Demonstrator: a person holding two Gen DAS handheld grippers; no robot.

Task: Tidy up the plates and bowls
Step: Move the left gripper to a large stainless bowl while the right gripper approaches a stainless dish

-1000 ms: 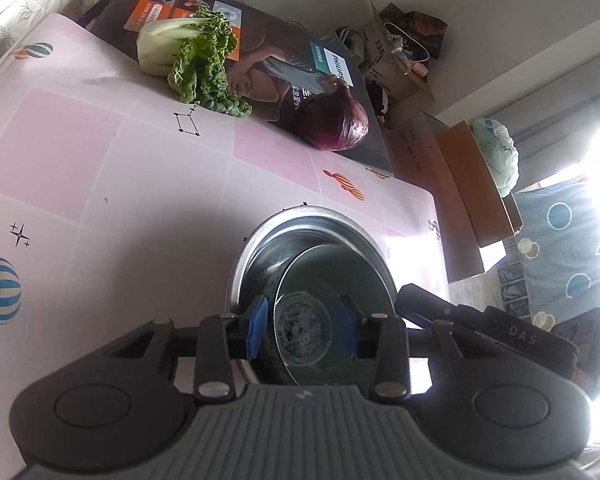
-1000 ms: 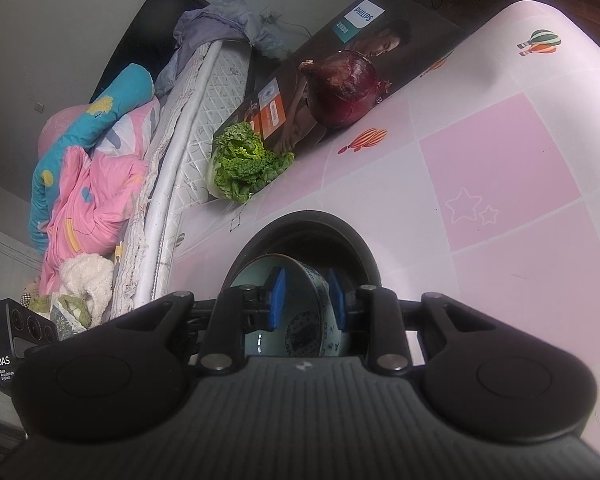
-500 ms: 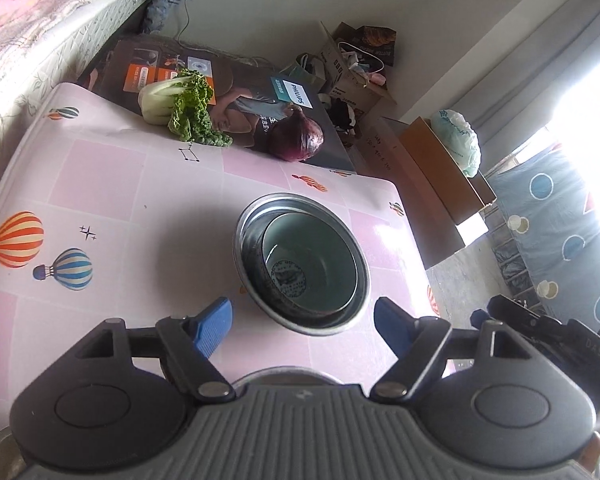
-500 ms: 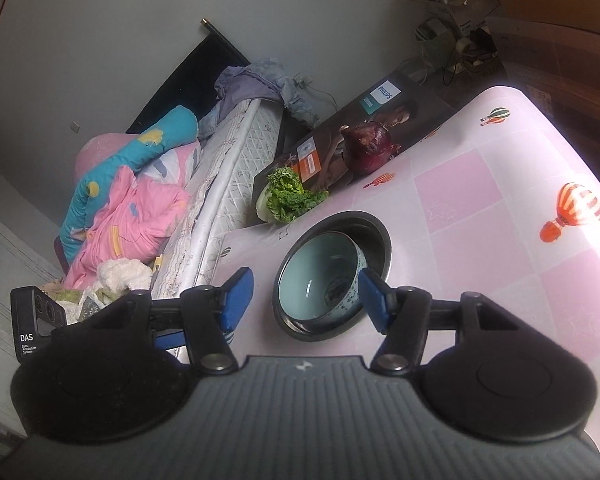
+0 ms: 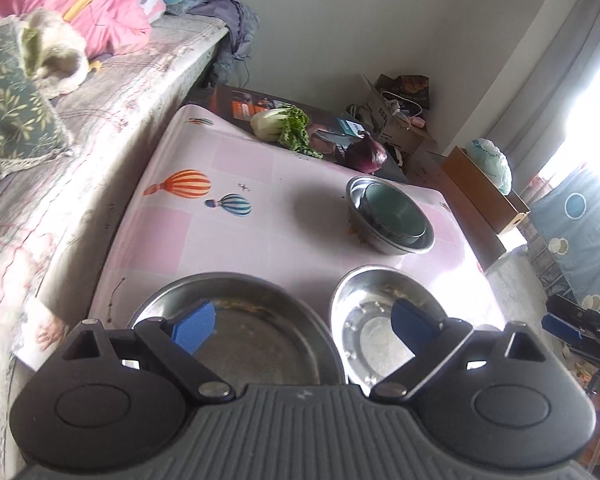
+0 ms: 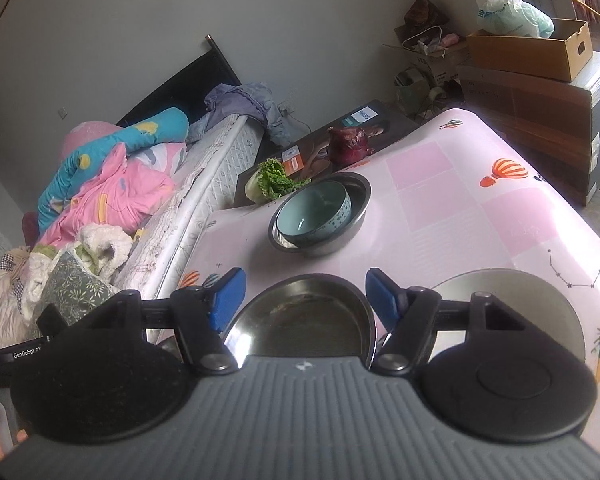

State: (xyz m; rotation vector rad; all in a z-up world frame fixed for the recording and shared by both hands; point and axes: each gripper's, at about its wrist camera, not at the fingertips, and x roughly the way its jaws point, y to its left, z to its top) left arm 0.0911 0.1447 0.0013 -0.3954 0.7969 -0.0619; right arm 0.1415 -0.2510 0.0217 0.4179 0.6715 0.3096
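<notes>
A teal ceramic bowl sits nested inside a steel bowl far out on the pink table; the same pair shows in the left wrist view, teal bowl in steel bowl. My left gripper hovers over a wide steel plate and a smaller steel bowl. Its jaws are opening, and nothing is gripped. My right gripper hangs above a steel dish, jaws opening too, pads touching nothing. Another steel plate lies to its right.
A leafy cabbage and a red onion rest on a dark printed box at the table's far end. A bed with heaped bedding runs along the left edge. Cardboard boxes stand beyond the right side.
Both grippers let go of the teal bowl, opened wide and drew back and upward. The nested bowls now lie far off, and the near steel dishes have come into view.
</notes>
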